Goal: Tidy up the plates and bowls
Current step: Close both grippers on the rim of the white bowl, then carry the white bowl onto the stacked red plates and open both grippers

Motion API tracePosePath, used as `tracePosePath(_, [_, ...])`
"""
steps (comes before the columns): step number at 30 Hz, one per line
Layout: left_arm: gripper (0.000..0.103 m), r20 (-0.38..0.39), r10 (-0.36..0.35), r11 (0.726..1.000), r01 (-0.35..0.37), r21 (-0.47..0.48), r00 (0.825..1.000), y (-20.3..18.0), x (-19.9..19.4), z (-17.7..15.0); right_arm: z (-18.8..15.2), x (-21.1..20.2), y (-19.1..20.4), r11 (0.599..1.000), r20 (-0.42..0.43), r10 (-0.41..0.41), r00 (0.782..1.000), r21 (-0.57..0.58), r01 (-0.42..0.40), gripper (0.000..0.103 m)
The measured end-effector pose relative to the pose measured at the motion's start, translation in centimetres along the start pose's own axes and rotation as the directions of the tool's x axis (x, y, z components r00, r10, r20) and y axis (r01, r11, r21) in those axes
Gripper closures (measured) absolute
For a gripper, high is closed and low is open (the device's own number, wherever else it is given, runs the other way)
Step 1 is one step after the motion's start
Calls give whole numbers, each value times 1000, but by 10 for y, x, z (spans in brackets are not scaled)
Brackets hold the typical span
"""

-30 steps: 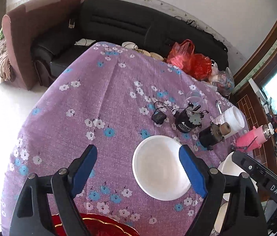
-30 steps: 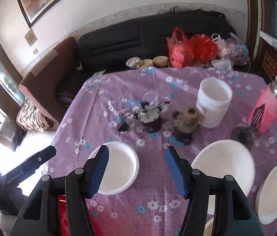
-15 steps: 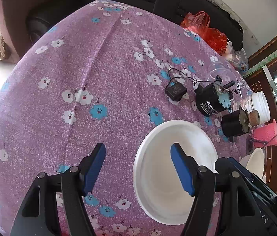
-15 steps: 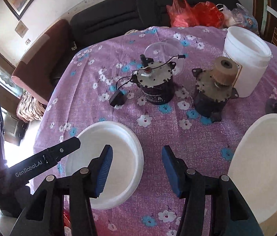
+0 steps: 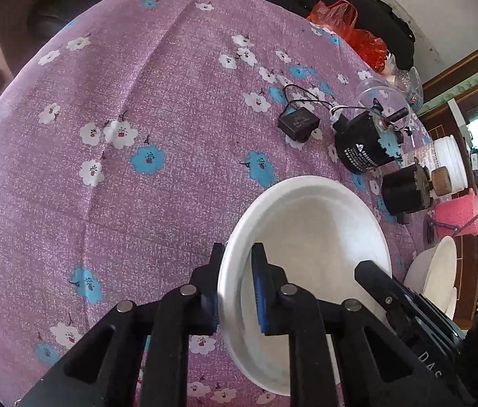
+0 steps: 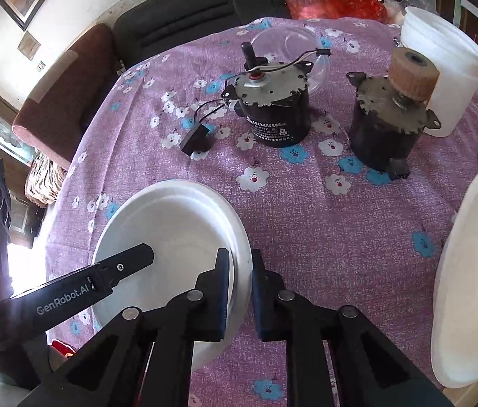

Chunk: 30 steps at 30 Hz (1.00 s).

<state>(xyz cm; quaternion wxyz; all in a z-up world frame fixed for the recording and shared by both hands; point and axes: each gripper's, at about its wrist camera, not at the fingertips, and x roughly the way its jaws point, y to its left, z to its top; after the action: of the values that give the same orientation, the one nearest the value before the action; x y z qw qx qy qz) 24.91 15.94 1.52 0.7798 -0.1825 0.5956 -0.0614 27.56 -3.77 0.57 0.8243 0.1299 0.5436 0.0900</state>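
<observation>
Left gripper (image 5: pixel 235 288): clenched on the left rim of the white plate (image 5: pixel 313 237), one pad outside the rim, one inside; jaws have just been closing.
Right gripper (image 6: pixel 240 291): clenched on the right rim of the same white plate (image 6: pixel 171 237), likewise one pad on each side of the rim; jaws have just been closing.
White plate: lies on the near part of the surface (image 6: pixel 306 210), which is covered with a purple flowered cloth; held at opposite edges by both grippers.
Second white plate (image 6: pixel 473 271): at the right edge, apart from the first.
Two black motors (image 6: pixel 272 108): far of the plates, standing side by side, a small black box (image 6: pixel 194 140) wired to the left one.
White tub (image 6: pixel 442 68): far right, just behind the right motor.
Red bags (image 6: pixel 333 0): beyond the far edge.
</observation>
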Motion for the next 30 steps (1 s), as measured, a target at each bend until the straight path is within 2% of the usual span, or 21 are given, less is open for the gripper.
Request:
tracePosePath(8, [88, 121, -25, 1000, 25, 0, 992, 2, -67, -26, -15, -53, 23, 997, 86, 39, 995, -67, -34, 92])
tracePosePath(12, [88, 172, -21, 1000, 22, -7, 985, 15, -103, -56, -38, -77, 42, 991, 105, 68, 992, -123, -55, 91])
tracePosePath(16, [88, 197, -24, 999, 31, -32, 980, 36, -126, -89, -69, -92, 63, 981, 89, 103, 991, -175, -86, 91])
tracePosePath(24, [88, 218, 8, 995, 14, -101, 976, 86, -137, -157, -137, -83, 95, 961, 16, 127, 992, -248, -119, 90])
tracePosePath(30, [88, 185, 41, 989, -14, -148, 982, 117, -117, -179, -171, -52, 108, 959, -37, 95, 995, -264, -101, 90])
